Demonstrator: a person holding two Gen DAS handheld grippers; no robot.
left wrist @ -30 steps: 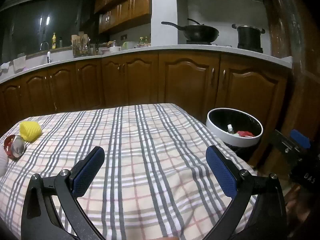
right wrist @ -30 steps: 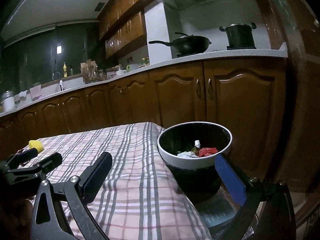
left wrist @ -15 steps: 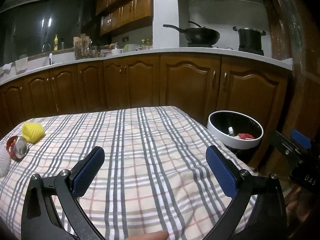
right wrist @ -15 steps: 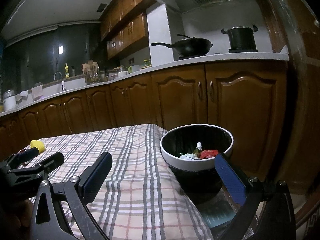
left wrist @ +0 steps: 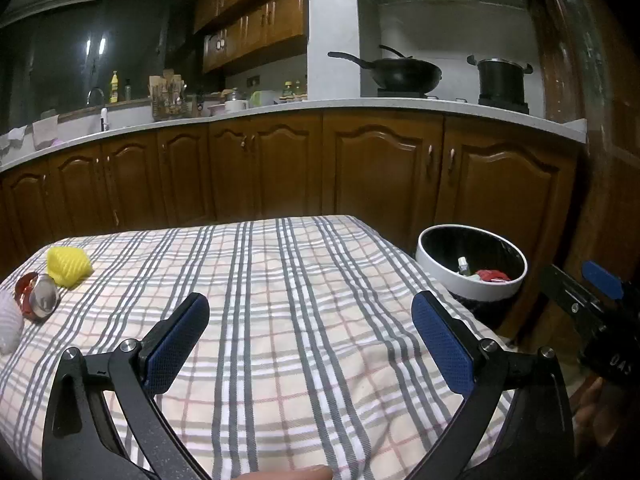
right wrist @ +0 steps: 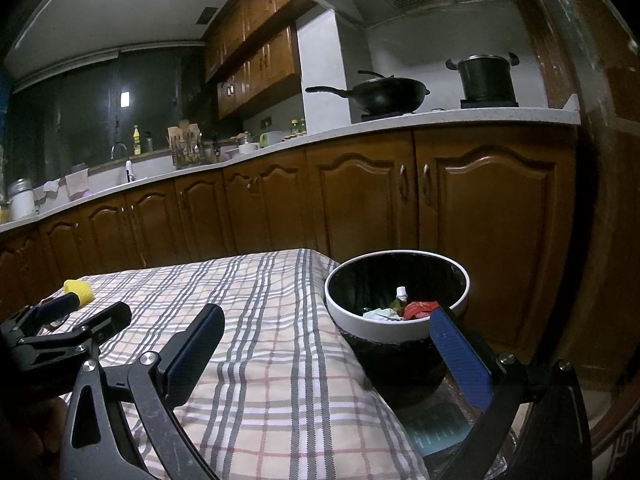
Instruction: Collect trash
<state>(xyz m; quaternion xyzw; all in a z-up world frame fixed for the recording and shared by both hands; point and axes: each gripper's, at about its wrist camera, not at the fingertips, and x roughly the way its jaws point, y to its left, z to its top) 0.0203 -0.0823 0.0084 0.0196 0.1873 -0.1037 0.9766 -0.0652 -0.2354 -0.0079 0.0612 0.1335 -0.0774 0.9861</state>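
Left gripper: my left gripper [left wrist: 310, 338] hung over the checked surface [left wrist: 280, 280] with its jaws spread wide and nothing between them.

Right gripper: my right gripper [right wrist: 326, 346] was equally wide open and empty, poised at the surface's right edge with the bin [right wrist: 396, 326] just ahead of it at 1 o'clock.

Trash left: in the left wrist view a yellow crumpled piece [left wrist: 68, 267], a red and silver wrapper [left wrist: 38, 300] and a white wad [left wrist: 9, 326] lay bunched at the surface's far left corner, at about 10 o'clock from my left gripper.

Bin: white-rimmed, black-lined, standing off the right side of the surface, at 2 o'clock in the left view; a small bottle [right wrist: 401, 295] and red scrap [right wrist: 420, 309] were already inside.

Deciding relation: the trash lay well to the left, so I judged my left gripper the nearer by far; from the right view only the yellow piece showed, at 10 o'clock beyond the left gripper.

Long axis: I could not tell any for the yellow piece; the wrapper seemed to run near to far.

Next move, as I judged: swing left, close on the nearest piece.
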